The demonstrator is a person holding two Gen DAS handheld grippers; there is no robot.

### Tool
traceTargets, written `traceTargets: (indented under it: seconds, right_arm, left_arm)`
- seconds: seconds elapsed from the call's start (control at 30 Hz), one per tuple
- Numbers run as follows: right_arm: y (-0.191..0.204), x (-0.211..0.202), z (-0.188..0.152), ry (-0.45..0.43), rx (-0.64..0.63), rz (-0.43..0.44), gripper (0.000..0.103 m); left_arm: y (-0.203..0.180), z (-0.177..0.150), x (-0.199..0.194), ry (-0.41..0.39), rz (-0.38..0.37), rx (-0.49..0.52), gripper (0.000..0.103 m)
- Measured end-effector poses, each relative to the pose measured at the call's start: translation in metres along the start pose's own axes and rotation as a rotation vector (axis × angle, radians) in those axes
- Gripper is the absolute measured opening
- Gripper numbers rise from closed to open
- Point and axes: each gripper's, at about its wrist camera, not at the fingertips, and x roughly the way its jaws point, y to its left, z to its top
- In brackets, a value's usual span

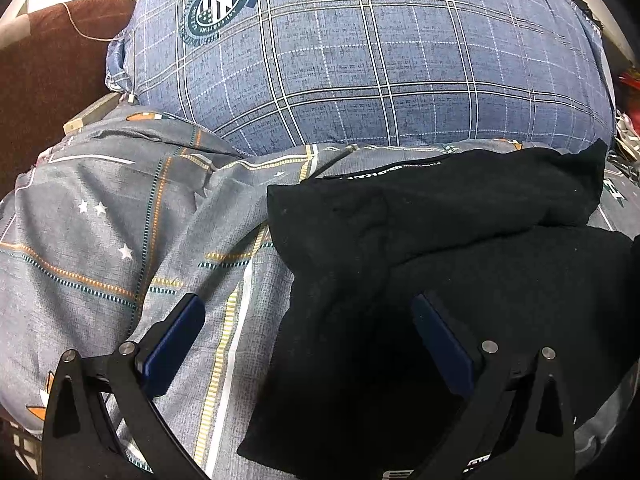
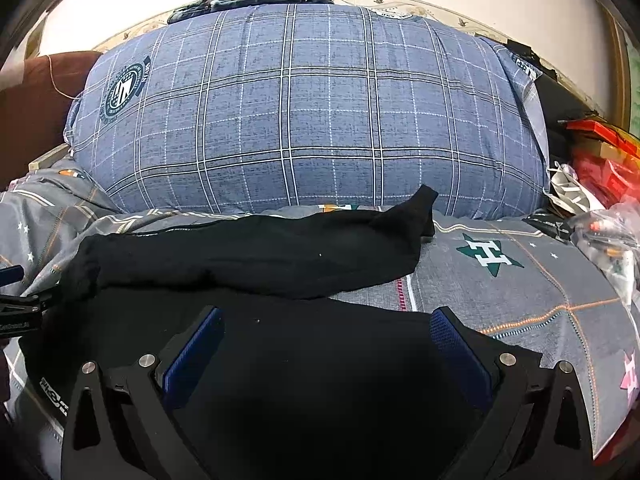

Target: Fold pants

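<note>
Bed [image 2: 520, 292], plaid pillow [image 2: 312, 112] at 12 o'clock | black pants [image 2: 248, 256] lay bunched mid-bed | left gripper [image 1: 308, 320], right gripper [image 2: 326, 332] jaws released, empty | risk: one-layer pinch would skew fold

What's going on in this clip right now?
A person with a gripper in each hand is folding black pants on a bed covered by a grey patterned sheet, in front of a big blue plaid pillow. The pants lie partly folded, one part doubled over. The left gripper and the right gripper both hover open above the fabric, holding nothing.
</note>
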Motion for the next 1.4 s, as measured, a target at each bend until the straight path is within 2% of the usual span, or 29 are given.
traceTargets:
  seconds: [0.17, 0.33, 0.37, 0.43, 0.47, 0.6, 0.7, 0.77, 0.87, 0.9, 0.97, 1.03, 1.17, 1.23, 1.3, 1.4]
  right_arm:
    - [-0.014, -0.001, 0.007, -0.026, 0.020, -0.016, 0.103]
    - [-0.064, 0.009, 0.043, -0.031, 0.105, -0.042, 0.103]
    - [-0.072, 0.014, 0.051, -0.014, 0.121, -0.029, 0.103]
    - [-0.093, 0.030, 0.078, 0.029, 0.151, 0.010, 0.103]
    - [-0.098, 0.037, 0.086, 0.047, 0.160, 0.003, 0.103]
    - [-0.117, 0.090, 0.132, 0.199, 0.162, -0.026, 0.103]
    - [-0.125, 0.136, 0.152, 0.312, 0.187, -0.031, 0.102]
    - [-0.131, 0.168, 0.159, 0.370, 0.209, -0.062, 0.102]
    - [-0.140, 0.212, 0.151, 0.471, 0.277, -0.062, 0.099]
    - [-0.143, 0.220, 0.146, 0.499, 0.296, -0.053, 0.096]
    - [-0.145, 0.240, 0.127, 0.598, 0.331, -0.057, 0.073]
    - [-0.147, 0.248, 0.106, 0.679, 0.337, -0.065, 0.062]
    - [-0.166, 0.218, 0.079, 0.659, 0.361, -0.096, 0.061]
    - [-0.179, 0.197, 0.066, 0.648, 0.329, -0.192, 0.064]
    - [-0.188, 0.182, 0.058, 0.665, 0.298, -0.233, 0.064]
    - [-0.194, 0.157, 0.073, 0.585, 0.355, -0.137, 0.064]
  left_arm:
    - [0.016, 0.028, 0.008, 0.037, -0.020, -0.051, 0.103]
    - [0.038, 0.075, 0.037, 0.057, 0.034, -0.104, 0.103]
    - [0.043, 0.080, 0.046, 0.070, 0.044, -0.119, 0.103]
    - [0.054, 0.085, 0.071, 0.105, 0.023, -0.157, 0.103]
    - [0.057, 0.084, 0.080, 0.123, 0.010, -0.170, 0.103]
    - [0.066, 0.073, 0.123, 0.222, -0.100, -0.189, 0.103]
    - [0.066, 0.074, 0.131, 0.220, -0.152, -0.185, 0.103]
    - [0.063, 0.076, 0.130, 0.188, -0.192, -0.162, 0.103]
    - [0.056, 0.078, 0.129, 0.166, -0.241, -0.132, 0.103]
    - [0.053, 0.081, 0.128, 0.168, -0.260, -0.124, 0.099]
    - [0.048, 0.082, 0.129, 0.176, -0.282, -0.098, 0.090]
    - [0.039, 0.080, 0.130, 0.186, -0.294, -0.057, 0.078]
    - [0.035, 0.078, 0.132, 0.192, -0.274, -0.033, 0.075]
    - [0.037, 0.078, 0.131, 0.194, -0.279, -0.045, 0.074]
    - [0.037, 0.077, 0.130, 0.188, -0.275, -0.049, 0.073]
    - [0.038, 0.078, 0.130, 0.171, -0.262, -0.052, 0.068]
